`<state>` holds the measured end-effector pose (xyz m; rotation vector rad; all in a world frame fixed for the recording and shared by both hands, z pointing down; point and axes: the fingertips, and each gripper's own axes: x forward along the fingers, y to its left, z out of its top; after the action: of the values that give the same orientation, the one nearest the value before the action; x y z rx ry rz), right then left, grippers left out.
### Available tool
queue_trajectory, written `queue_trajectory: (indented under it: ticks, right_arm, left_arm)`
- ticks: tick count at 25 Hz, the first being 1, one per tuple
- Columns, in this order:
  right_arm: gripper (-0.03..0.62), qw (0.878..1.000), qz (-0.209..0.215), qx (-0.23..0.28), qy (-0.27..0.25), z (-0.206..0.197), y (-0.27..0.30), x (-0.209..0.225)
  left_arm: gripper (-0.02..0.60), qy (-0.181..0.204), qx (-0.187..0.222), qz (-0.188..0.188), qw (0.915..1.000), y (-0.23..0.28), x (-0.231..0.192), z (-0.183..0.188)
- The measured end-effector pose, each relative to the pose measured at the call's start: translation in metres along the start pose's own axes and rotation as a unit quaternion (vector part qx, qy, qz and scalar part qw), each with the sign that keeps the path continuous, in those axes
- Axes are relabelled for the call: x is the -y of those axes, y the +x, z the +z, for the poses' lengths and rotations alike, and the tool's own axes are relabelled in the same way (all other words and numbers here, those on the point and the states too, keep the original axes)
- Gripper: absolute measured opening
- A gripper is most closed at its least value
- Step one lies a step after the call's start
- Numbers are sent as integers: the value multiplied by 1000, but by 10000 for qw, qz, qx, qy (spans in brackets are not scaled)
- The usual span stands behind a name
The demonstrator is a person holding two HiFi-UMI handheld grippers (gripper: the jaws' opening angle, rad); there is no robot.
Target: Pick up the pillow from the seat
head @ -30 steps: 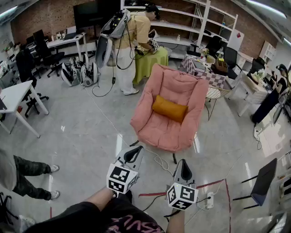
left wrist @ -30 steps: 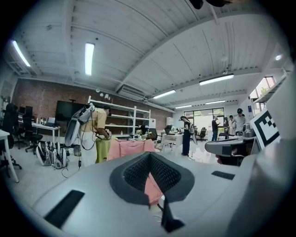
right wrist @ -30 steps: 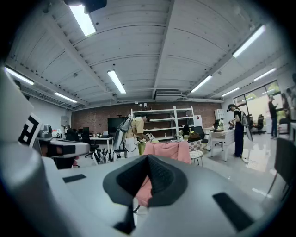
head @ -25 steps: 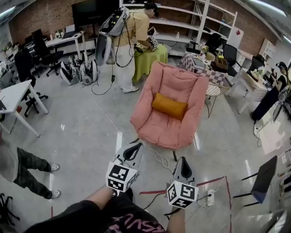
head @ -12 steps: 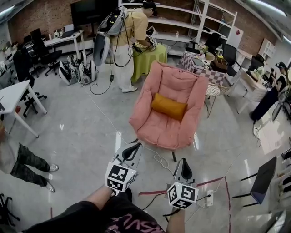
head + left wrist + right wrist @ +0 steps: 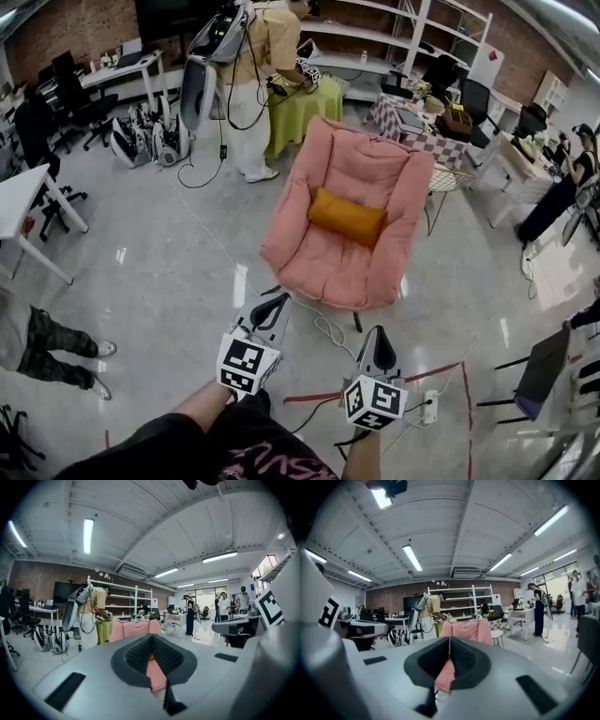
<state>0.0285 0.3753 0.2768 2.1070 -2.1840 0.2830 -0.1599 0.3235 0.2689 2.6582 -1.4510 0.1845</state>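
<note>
An orange pillow (image 6: pixel 347 217) lies across the seat of a pink padded armchair (image 6: pixel 319 262) in the middle of the head view. My left gripper (image 6: pixel 275 304) and right gripper (image 6: pixel 378 337) are held side by side above the floor, well short of the chair's front edge, both shut and empty. In the left gripper view the chair (image 6: pixel 136 629) shows ahead, with a sliver of the pillow (image 6: pixel 151 657) between the closed jaws. The right gripper view shows the chair (image 6: pixel 468 631) straight ahead; its seat is hidden behind the jaws.
A person (image 6: pixel 262 56) stands behind the chair at a green-covered table (image 6: pixel 300 108). A white cable (image 6: pixel 330 333) and a power strip (image 6: pixel 432 409) lie on the floor by the chair's legs. A white desk (image 6: pixel 23 202) stands left, a wire side table (image 6: pixel 442 192) right.
The view has crept forward: the chair and pillow sit slightly nearer and lower in the picture. Both grippers keep their pose. The person's legs at the left have shifted outward.
</note>
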Motion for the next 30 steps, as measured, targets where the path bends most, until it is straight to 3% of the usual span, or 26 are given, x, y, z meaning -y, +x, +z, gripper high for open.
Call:
queue_trajectory:
  ticks: [19, 30]
  right_arm:
    - [21, 9982, -539, -31, -258, 31, 117, -26]
    - [20, 9966, -746, -15, -352, 38, 125, -41]
  left_arm:
    - [9, -29, 23, -163, 9999, 84, -123, 24]
    - [9, -178, 29, -362, 9992, 92, -146, 21]
